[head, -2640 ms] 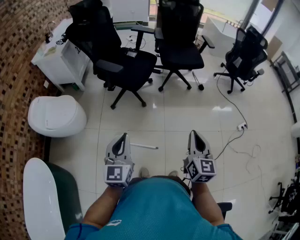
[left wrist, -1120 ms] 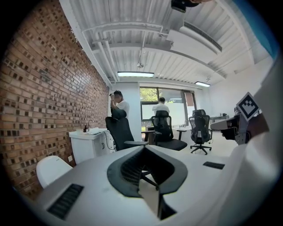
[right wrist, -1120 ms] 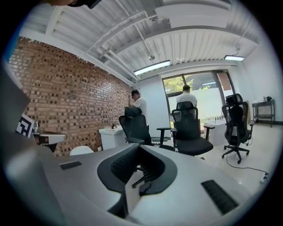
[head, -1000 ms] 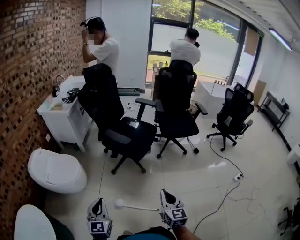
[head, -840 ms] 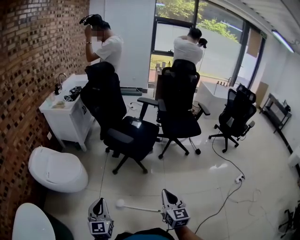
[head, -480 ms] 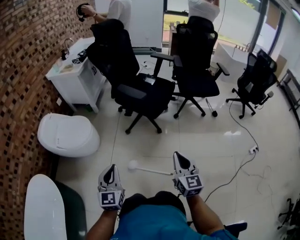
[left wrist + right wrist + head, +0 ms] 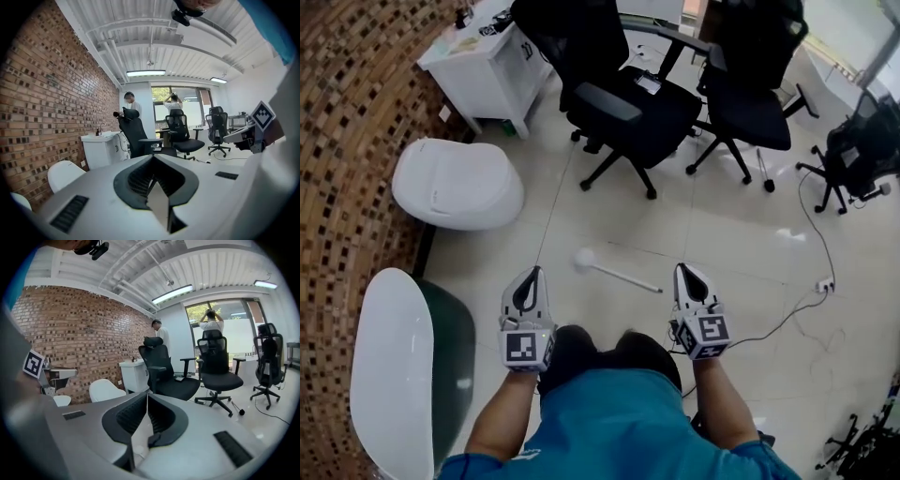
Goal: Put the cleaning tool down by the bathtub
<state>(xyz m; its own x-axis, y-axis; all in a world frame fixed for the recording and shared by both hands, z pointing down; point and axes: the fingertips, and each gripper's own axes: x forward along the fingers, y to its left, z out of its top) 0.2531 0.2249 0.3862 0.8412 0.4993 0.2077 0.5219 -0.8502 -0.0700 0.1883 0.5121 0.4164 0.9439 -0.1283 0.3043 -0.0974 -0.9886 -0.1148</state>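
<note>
The cleaning tool, a thin white stick with a round white head, lies on the pale floor tiles in the head view. It is just ahead of my knees, between the two grippers and touching neither. The white bathtub stands at the lower left, an arm's width from the tool. My left gripper is shut and empty. My right gripper has just been opening; its jaws stand a crack apart with nothing between them.
A white toilet stands by the brick wall, beyond the tub. A white cabinet is at the back left. Two black office chairs stand ahead, a third at the right. A cable and power strip lie on the floor at the right.
The head view has tipped from the room down to the floor. Both grippers have sunk. The tool lies on the tiles between them throughout.
</note>
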